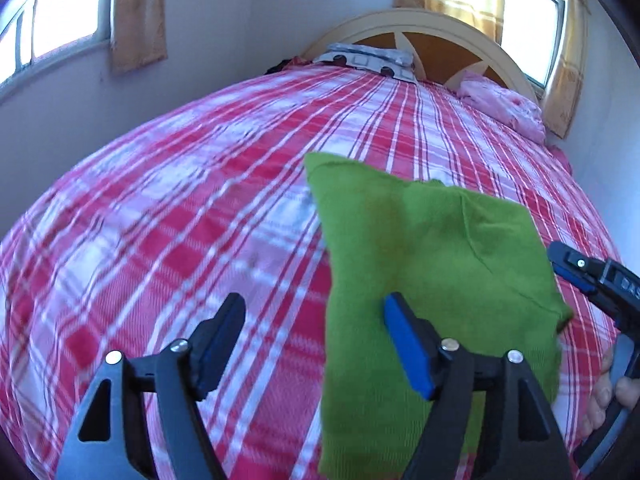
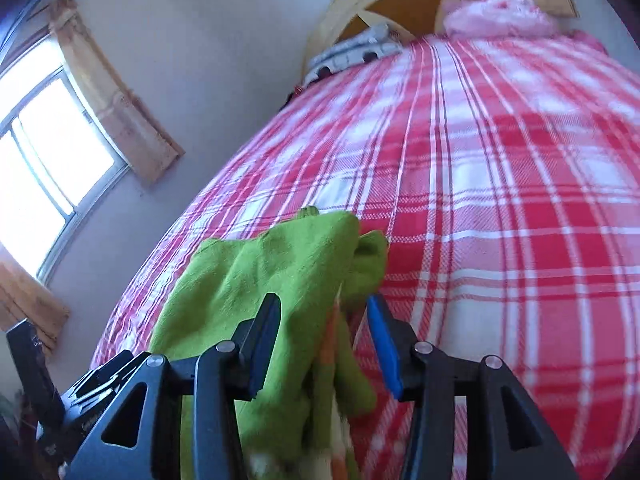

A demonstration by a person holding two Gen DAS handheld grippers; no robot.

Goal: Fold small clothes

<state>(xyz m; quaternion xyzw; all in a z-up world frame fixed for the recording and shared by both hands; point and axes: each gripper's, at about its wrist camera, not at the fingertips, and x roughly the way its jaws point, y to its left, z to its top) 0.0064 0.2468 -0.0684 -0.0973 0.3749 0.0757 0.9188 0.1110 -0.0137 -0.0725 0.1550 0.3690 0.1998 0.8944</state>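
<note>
A small green garment lies partly folded on the red and white plaid bedspread. My left gripper is open; its right finger rests over the garment's left part and its left finger is over bare bedspread. In the right wrist view the green garment lies rumpled between the fingers of my right gripper, which is open around it. The right gripper also shows in the left wrist view at the garment's right edge.
A pink bundle of cloth and a grey and white patterned item lie by the cream headboard. Windows with yellow curtains flank the bed. A wall runs along the bed's left side.
</note>
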